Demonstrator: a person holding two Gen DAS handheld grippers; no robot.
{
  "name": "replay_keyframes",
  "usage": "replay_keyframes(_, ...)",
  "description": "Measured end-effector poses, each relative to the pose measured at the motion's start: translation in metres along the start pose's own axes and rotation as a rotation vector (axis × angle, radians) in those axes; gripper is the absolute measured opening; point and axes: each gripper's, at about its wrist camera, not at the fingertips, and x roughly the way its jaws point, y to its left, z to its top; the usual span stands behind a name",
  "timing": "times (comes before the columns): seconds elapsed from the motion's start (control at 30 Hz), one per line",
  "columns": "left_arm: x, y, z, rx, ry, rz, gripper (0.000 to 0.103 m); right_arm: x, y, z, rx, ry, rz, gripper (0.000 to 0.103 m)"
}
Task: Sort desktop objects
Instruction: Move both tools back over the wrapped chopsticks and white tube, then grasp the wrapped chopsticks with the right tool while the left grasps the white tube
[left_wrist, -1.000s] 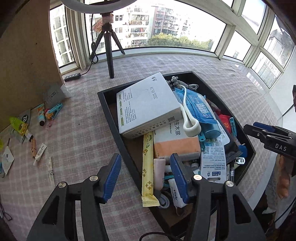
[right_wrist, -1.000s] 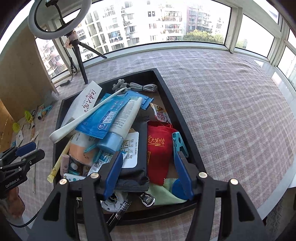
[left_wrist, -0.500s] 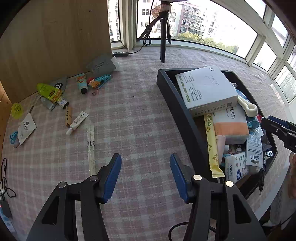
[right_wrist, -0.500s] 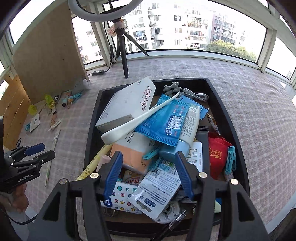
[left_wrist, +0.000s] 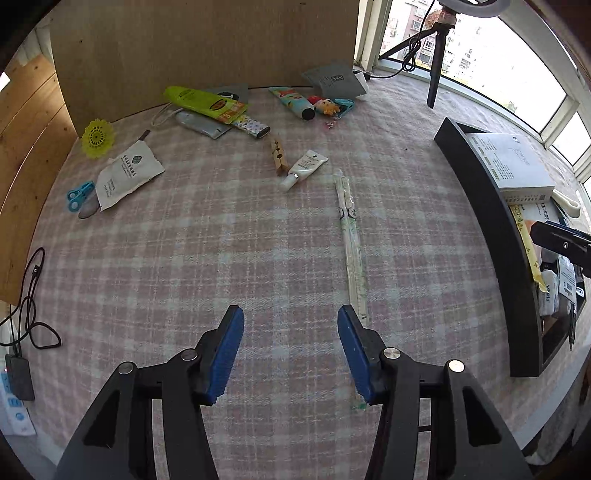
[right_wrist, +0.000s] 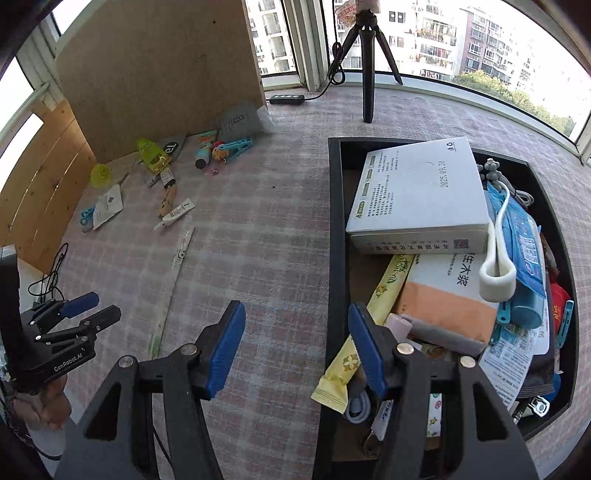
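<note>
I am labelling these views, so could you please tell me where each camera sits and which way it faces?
Left wrist: sits on the left hand-held gripper, jaws closing on nothing, tilted down at the checked cloth and long wrapped stick.
Right wrist: sits on the right hand-held gripper, open, over the black tray edge; a hand shows.
Shared: tray, stick, white box.

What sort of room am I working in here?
Likely a bay-window nook in a high-rise flat: a wraparound window facing apartment blocks, a checked cloth over the surface, and a tripod set up for filming.
</note>
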Motion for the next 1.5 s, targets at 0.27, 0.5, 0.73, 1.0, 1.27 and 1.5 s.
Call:
replay_keyframes(0.27,0.006,0.032,0.003,0.007,-0.005,-0.004,0.047,0.034,0.061,0.020,-0.036,0.038,0.007,0.055)
replay_keyframes(0.5,0.016,0.033,0.054,0.105,-0.045,-0.024,0.042,0.071,0.105,0.002,-0.041,0.117,0.013,0.042)
replay_keyframes(0.73,0.050,0.003,0.116,0.308,-0.005,-0.051,0.042,0.085,0.121,-0.016,0.018,0.132,-0.035,0.042)
replay_keyframes(1.0,0.089,-0.034,0.139,0.566,0.042,-0.033,0.042,0.084,0.123,-0.026,0.082,0.131,-0.104,0.040)
replay_keyframes(1.27,0.087,-0.026,0.129,0.675,0.028,-0.032,0.044,0.095,0.141,-0.022,0.074,0.142,-0.148,0.040)
replay_keyframes(1.5,0.087,-0.024,0.128,0.696,0.039,-0.037,0.043,0.105,0.134,-0.009,0.089,0.165,-0.176,0.029)
